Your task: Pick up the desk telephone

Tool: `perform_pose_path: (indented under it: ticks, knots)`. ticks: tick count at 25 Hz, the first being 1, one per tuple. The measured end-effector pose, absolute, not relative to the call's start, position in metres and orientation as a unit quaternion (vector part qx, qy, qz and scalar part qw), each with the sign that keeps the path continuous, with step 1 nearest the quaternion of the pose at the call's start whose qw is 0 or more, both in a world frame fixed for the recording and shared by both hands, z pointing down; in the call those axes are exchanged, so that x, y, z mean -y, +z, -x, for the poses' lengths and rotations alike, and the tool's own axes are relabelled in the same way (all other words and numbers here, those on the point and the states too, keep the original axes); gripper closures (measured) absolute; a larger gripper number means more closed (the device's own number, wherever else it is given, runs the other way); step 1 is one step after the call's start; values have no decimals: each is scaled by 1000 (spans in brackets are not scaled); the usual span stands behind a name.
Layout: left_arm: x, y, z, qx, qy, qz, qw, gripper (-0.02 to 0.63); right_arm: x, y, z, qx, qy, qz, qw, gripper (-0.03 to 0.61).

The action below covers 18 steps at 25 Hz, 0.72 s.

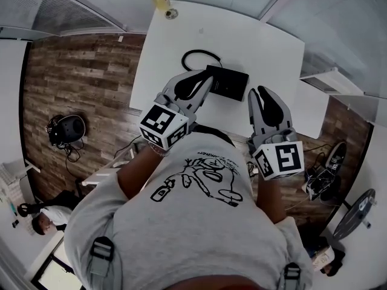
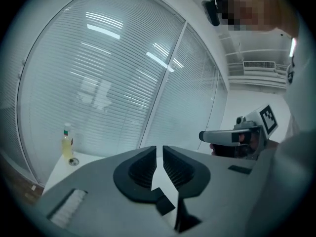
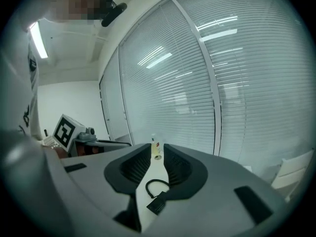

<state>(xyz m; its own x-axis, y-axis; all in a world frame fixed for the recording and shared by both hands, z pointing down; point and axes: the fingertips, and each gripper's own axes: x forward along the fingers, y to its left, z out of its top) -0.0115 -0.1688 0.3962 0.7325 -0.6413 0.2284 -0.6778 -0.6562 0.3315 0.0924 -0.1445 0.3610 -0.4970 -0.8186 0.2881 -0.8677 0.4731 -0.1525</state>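
Head view: the black desk telephone (image 1: pixel 227 82), with its looped cord (image 1: pixel 199 58), lies near the middle of the white worktop (image 1: pixel 266 41). The left gripper (image 1: pixel 204 80) is at its left edge and the right gripper (image 1: pixel 261 93) is close beside its right edge. The left fingers are pressed almost together on nothing. The right fingers stand a narrow slit apart, empty, with the telephone and a yellow bottle (image 3: pixel 156 150) visible through the gap.

Your left gripper (image 2: pixel 159 153) has its jaws all but together, with only a thin slit between them and nothing gripped. Ahead and to its left, a yellow bottle (image 2: pixel 66 142) stands on the white table (image 2: pixel 57 174) before closed blinds (image 2: pixel 108 83). Off to its right, your right gripper (image 2: pixel 205 136) points across, roughly level.
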Motion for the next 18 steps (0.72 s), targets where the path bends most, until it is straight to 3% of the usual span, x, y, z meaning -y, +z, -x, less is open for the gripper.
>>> perform_pose_path:
  ticks: [2, 8, 18]
  knots:
    - [171, 411, 13, 363, 54, -906, 211, 591, 147, 375, -94, 852, 159, -491, 88, 509]
    - [173, 467, 15, 361, 91, -895, 244, 581, 152, 426, -105, 836, 213, -494, 106, 496]
    - [169, 579, 10, 335, 139, -862, 354, 528, 151, 527, -122, 806, 298, -489, 153, 462]
